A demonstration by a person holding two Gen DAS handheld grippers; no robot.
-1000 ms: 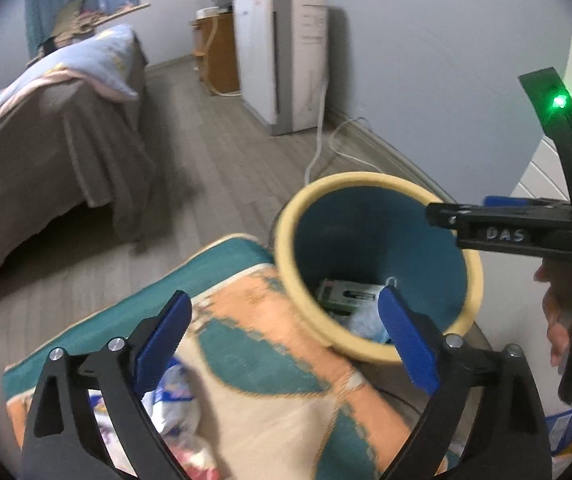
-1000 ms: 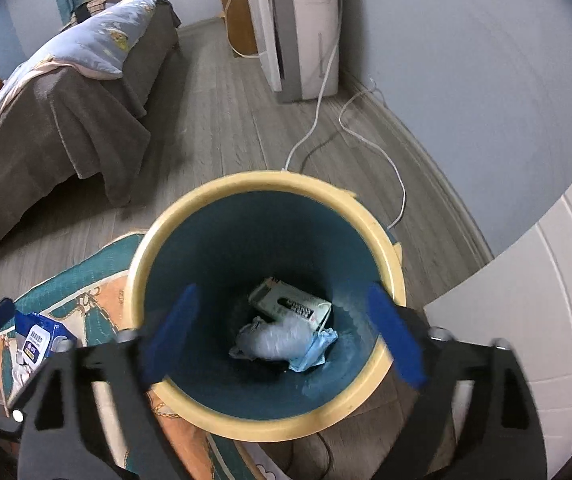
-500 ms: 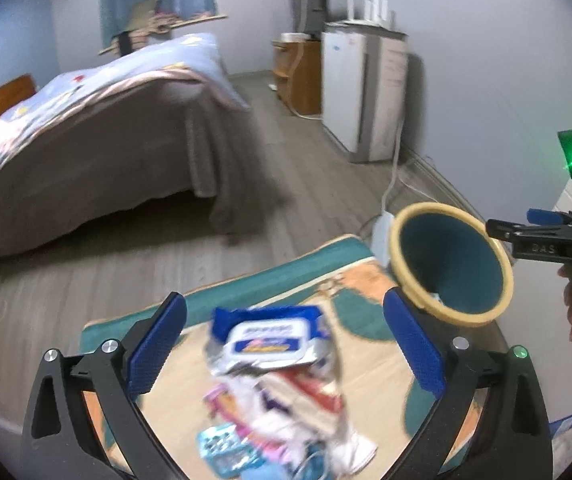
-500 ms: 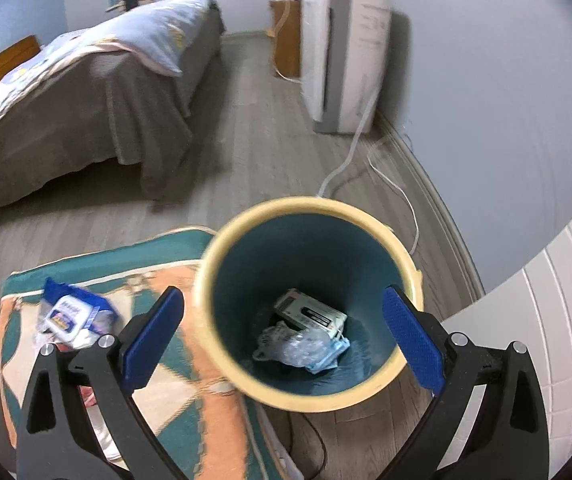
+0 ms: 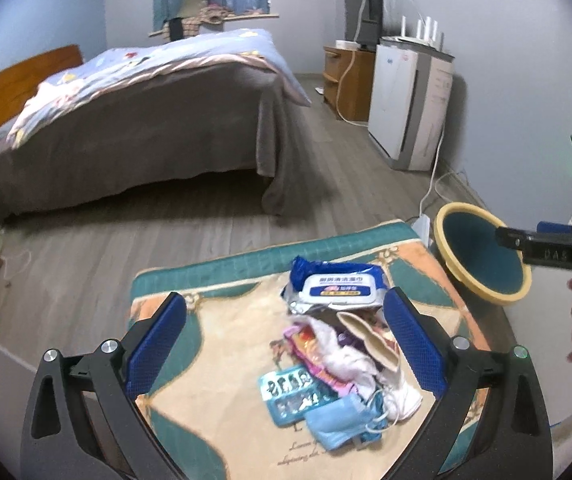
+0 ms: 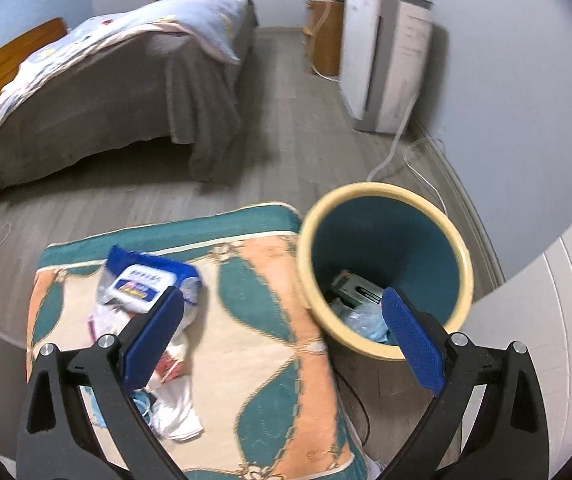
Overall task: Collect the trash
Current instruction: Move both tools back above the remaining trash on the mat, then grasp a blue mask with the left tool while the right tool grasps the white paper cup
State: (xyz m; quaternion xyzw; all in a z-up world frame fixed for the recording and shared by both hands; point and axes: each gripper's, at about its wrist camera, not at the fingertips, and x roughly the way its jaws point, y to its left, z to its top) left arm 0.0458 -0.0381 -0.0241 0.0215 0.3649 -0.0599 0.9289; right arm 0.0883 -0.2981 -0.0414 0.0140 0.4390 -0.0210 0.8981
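Note:
A pile of trash (image 5: 338, 364) lies on a teal-and-orange patterned cloth (image 5: 213, 412): a blue wet-wipe pack (image 5: 336, 285), crumpled tissues, wrappers, a blister pack (image 5: 292, 392) and a blue face mask (image 5: 342, 420). The pile also shows in the right wrist view (image 6: 153, 320), with the wipe pack (image 6: 141, 280) on top. A teal bin with a yellow rim (image 6: 382, 276) stands right of the cloth and holds a box and wrappers; it also shows in the left wrist view (image 5: 482, 256). My left gripper (image 5: 286, 344) is open above the pile. My right gripper (image 6: 281, 336) is open and empty near the bin.
A bed (image 5: 137, 120) with a grey cover stands across the wood floor. A white appliance (image 5: 406, 104) and a wooden cabinet (image 5: 346, 76) stand along the right wall, with a white cable (image 6: 406, 152) on the floor behind the bin.
Both grippers have pulled back and left from the bin. The left view now looks over the trash pile; the right view shows cloth and bin together. Both stay open.

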